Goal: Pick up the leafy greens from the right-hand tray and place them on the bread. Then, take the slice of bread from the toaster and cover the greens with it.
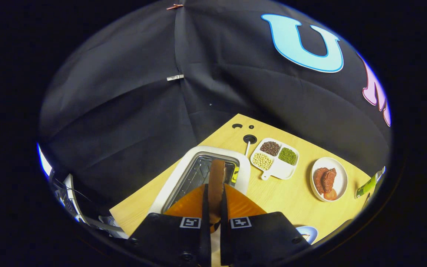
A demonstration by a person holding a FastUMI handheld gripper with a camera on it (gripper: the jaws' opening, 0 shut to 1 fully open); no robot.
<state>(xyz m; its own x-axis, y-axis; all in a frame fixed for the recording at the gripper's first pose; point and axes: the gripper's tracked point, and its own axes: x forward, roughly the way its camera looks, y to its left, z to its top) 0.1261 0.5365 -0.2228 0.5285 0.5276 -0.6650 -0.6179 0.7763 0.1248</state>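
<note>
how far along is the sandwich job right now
In hand: the tool is shut on the bread slice, held edge-on above the open toaster. Left: laying it over the greens. Whether the greens are already on the other bread cannot be told; the sectioned tray holds beans.

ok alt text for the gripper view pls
The claw is shut on a slice of bread held edge-on over the white toaster on a wooden table. Beyond it sit a divided dish of beans and a plate of meat.

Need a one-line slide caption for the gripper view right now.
Claw shut on the bread slice, held edge-on above the toaster slot.
</note>
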